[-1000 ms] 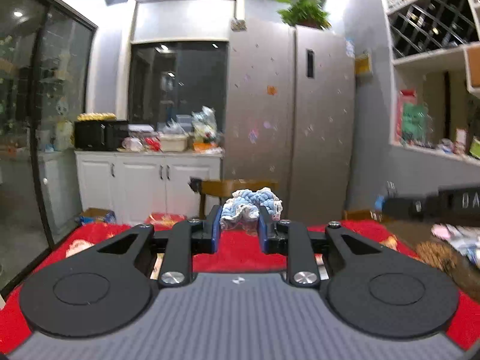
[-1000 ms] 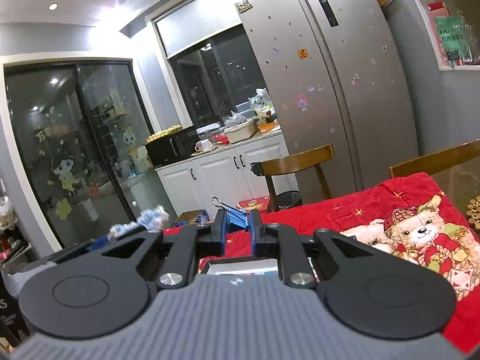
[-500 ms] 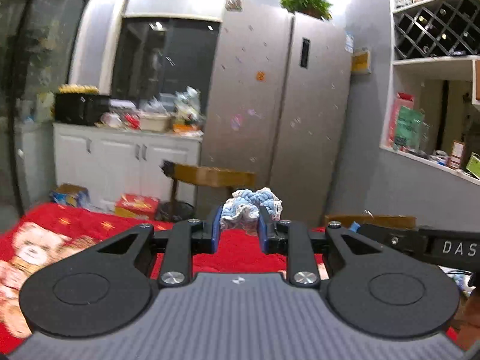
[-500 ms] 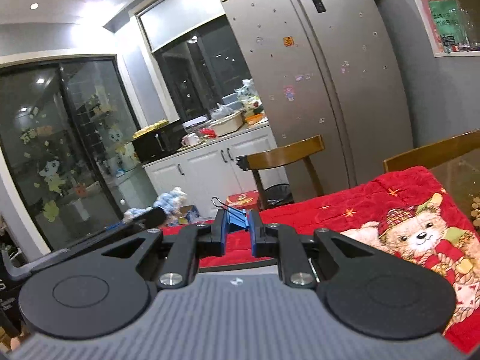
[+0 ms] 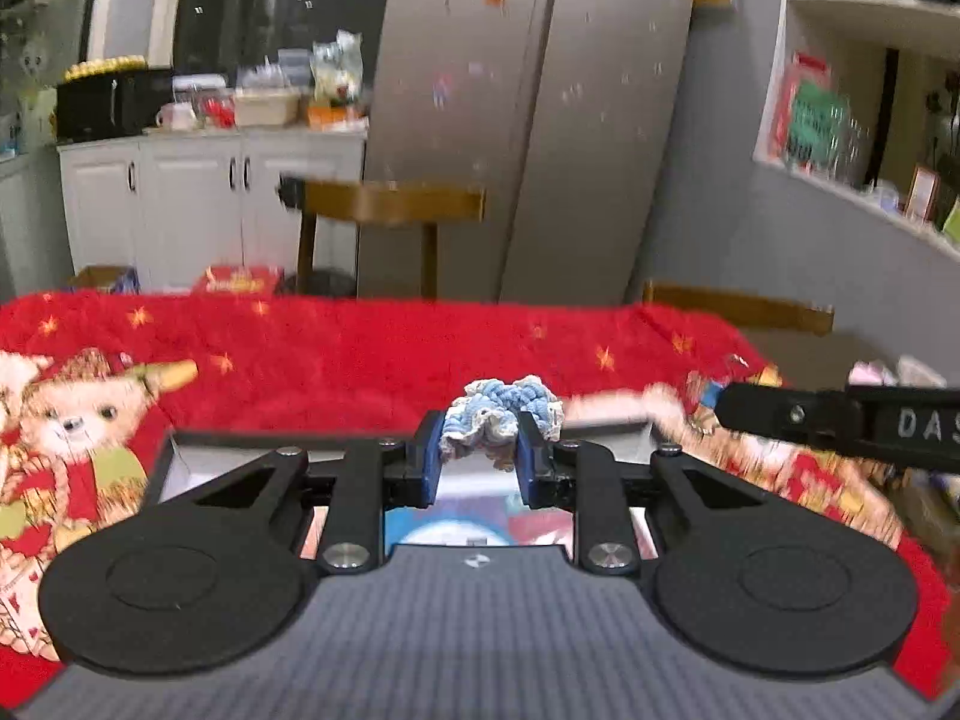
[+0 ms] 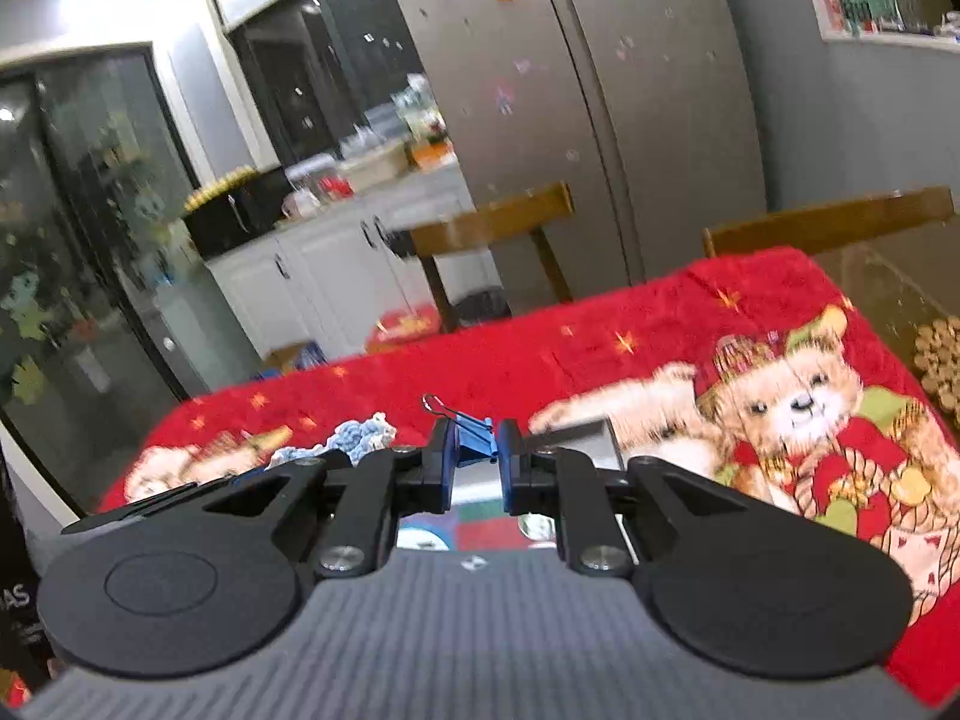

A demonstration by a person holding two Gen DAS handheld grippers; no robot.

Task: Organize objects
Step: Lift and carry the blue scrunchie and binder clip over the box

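My left gripper (image 5: pixel 479 441) is shut on a blue and white crocheted scrunchie (image 5: pixel 504 411) and holds it over a shallow box (image 5: pixel 180 462) on the table. My right gripper (image 6: pixel 475 450) is shut on a blue binder clip (image 6: pixel 471 435) with a wire handle, also over the box (image 6: pixel 576 438). The box's printed cartoon bottom shows between the fingers in both views. The scrunchie and left gripper show at the left of the right wrist view (image 6: pixel 354 438). The right gripper's arm shows at the right of the left wrist view (image 5: pixel 840 420).
A red tablecloth (image 5: pixel 360 348) with teddy bear prints covers the table. Wooden chairs (image 5: pixel 390 210) stand behind the far edge, with a grey fridge (image 5: pixel 540 120) and white cabinets (image 5: pixel 180 198) beyond. A wooden coaster (image 6: pixel 939 354) lies at the table's right edge.
Both grippers have tilted down and moved forward over the table, so the tablecloth and the box now fill the lower view. Each still holds its object.
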